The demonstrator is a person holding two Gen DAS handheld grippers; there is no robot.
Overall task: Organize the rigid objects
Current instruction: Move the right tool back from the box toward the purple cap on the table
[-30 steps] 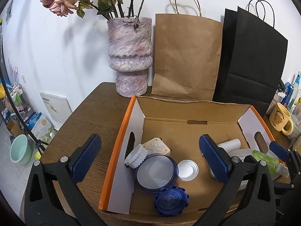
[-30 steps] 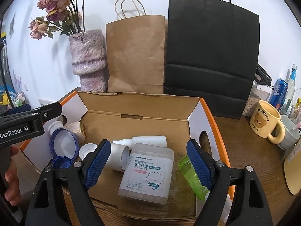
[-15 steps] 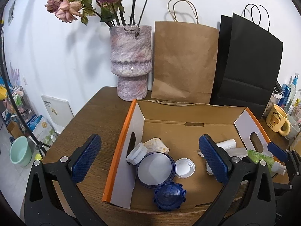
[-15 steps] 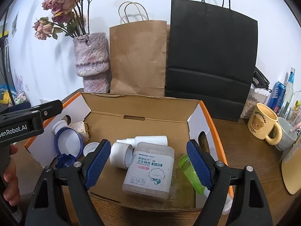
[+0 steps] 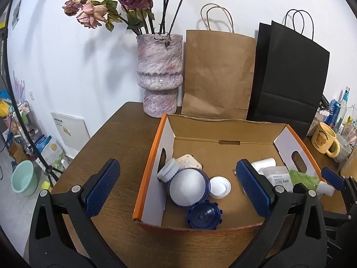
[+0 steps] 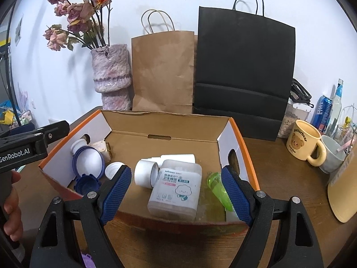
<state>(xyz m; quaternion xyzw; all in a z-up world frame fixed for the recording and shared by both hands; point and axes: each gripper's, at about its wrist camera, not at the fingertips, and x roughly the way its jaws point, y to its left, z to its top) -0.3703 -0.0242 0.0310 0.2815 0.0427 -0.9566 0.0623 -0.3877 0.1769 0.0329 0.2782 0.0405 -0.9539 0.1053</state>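
A: Right wrist view: the cotton-swab box (image 6: 176, 188) lies in the cardboard box (image 6: 165, 120), dead ahead of the right gripper (image 6: 176, 197), long axis along its fingers.

B: Jaws apart, empty. The left gripper (image 5: 178, 188), also spread, faces the blue lids.

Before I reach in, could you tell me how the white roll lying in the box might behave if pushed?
The white roll lies on its side, so it would probably roll. It looks hollow, so likely light. The swab box touching it may block it.
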